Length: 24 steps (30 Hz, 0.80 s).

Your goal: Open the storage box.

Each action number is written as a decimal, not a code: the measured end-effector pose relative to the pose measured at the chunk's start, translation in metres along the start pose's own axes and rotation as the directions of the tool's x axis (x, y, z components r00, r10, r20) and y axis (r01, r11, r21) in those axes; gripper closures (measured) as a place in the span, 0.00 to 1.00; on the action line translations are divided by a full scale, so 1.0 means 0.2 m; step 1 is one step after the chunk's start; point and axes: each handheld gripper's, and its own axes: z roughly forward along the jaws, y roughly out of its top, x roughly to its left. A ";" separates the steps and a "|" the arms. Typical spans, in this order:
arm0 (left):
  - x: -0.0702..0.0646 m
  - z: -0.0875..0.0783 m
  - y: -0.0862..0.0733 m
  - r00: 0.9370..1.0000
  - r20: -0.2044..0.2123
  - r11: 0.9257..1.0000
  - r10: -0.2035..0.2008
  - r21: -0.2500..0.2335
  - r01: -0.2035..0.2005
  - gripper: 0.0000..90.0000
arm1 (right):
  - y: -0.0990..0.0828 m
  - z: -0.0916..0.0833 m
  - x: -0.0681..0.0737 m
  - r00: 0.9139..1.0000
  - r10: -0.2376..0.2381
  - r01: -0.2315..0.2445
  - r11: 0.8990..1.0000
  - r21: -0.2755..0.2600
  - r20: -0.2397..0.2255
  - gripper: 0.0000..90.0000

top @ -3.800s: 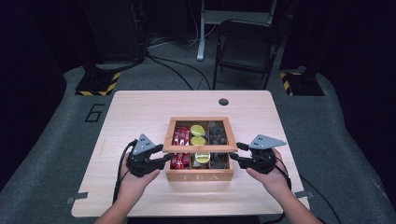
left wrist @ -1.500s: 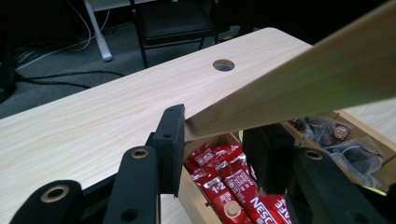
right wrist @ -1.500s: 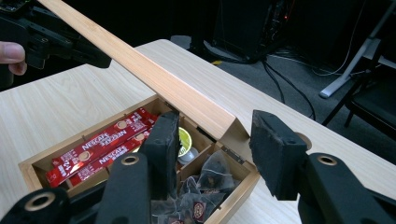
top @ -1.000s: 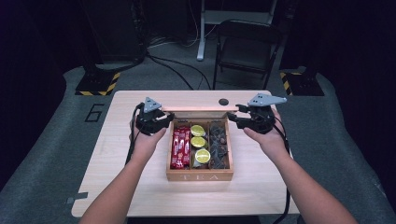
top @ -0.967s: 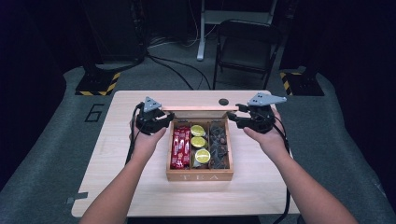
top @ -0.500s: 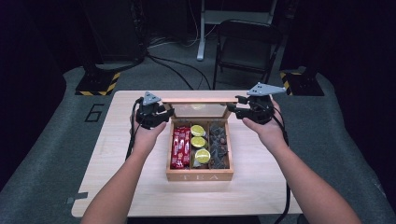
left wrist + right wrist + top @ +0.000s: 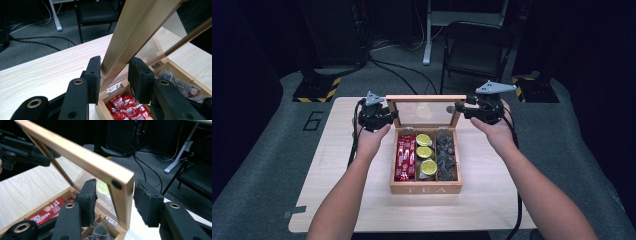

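Observation:
A wooden tea box [image 7: 426,189] stands mid-table, its glass-paned lid [image 7: 424,98] raised upright at the back. Inside lie red packets [image 7: 405,157], round lime-green packs [image 7: 424,152] and dark tea bags [image 7: 446,155]. My left gripper [image 7: 393,116] is at the lid's left edge. In the left gripper view, both pads of my left gripper [image 7: 114,72] press the lid's wooden frame [image 7: 130,37]. My right gripper [image 7: 459,107] straddles the lid's right corner. In the right gripper view, a gap shows between the left pad of my right gripper [image 7: 115,195] and the frame [image 7: 75,155].
The light wooden table [image 7: 337,150] has bare room on both sides of the box. A small dark round object [image 7: 450,108] lies behind the lid. Beyond the far edge stand a folding chair [image 7: 477,45] and floor cables [image 7: 402,70].
The lid has swung up from a low tilt to upright. Both hands rose and moved toward the far side with its top corners.

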 end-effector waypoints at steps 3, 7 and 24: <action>0.01 0.02 0.01 1.000 -0.007 1.000 -0.010 -0.006 0.010 0.70 | -0.01 0.04 -0.01 1.000 -0.012 0.012 1.000 0.006 -0.002 0.54; 0.02 0.03 0.02 0.999 -0.014 0.999 -0.033 -0.016 0.033 0.70 | -0.02 0.08 -0.04 1.000 -0.006 0.006 1.000 0.011 0.002 0.52; 0.04 0.09 0.03 0.998 -0.022 0.997 -0.064 -0.046 0.063 0.70 | -0.17 0.32 -0.11 1.000 0.031 -0.031 0.997 0.069 -0.003 0.51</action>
